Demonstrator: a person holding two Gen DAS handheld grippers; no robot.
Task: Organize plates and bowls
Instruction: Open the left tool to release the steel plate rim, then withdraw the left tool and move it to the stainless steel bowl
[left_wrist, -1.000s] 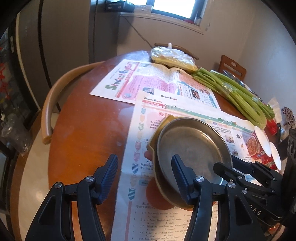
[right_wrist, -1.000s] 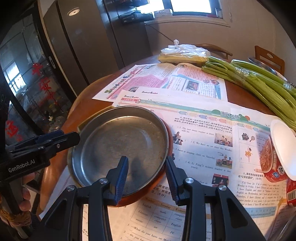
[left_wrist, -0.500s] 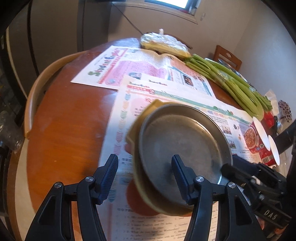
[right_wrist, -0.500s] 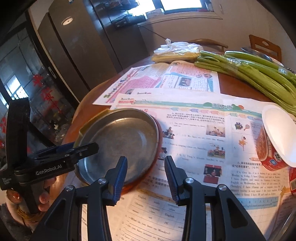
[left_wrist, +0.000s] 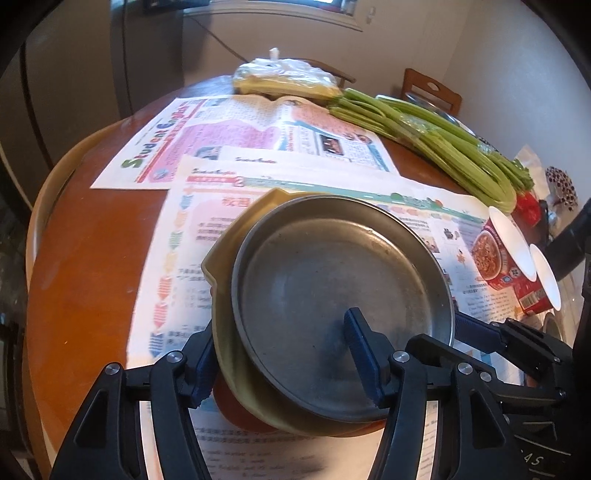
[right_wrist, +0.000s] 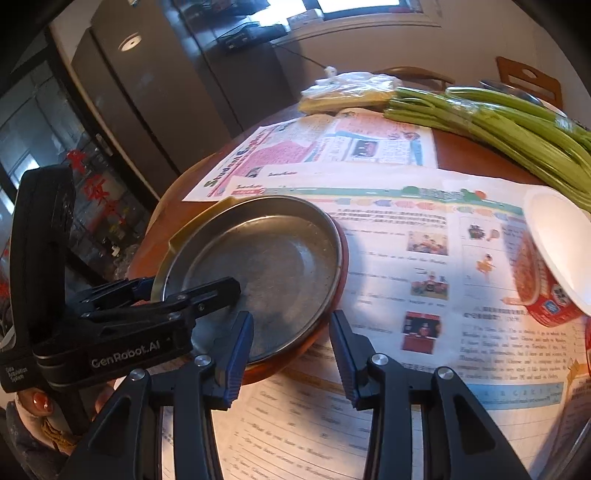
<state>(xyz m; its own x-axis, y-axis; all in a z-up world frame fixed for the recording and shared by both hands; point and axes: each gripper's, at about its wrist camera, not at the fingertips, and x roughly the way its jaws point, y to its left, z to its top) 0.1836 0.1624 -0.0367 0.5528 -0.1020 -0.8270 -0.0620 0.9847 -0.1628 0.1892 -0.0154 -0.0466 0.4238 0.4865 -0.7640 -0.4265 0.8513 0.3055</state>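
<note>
The metal plate (left_wrist: 332, 291) sits nested in a yellow dish (left_wrist: 229, 280), with a red-orange plate (right_wrist: 341, 266) under them, all on the newspaper (left_wrist: 207, 229) that covers the round wooden desk (left_wrist: 85, 240). In the left wrist view the stack fills the centre, reaching from about 12 o'clock down to 6 o'clock — right between the fingers of the left hand-held gripper (left_wrist: 282, 352). That hand-held gripper straddles the near rim: its left finger lies outside the yellow dish at 7 o'clock, its right finger rests inside on the metal plate's floor at 5 o'clock. Its fingers are not fully together; whether they actually pinch the rim cannot be told.

In the right wrist view the stack lies at 10 to 11 o'clock of the right hand-held gripper (right_wrist: 291, 350), which is spread wide and grasps nothing — its left finger overlaps the plate's near edge, its right finger hangs over the newspaper. Celery stalks (right_wrist: 517, 125) lie at 1 o'clock, and a red noodle cup (right_wrist: 543, 273) stands at 3 o'clock.
</note>
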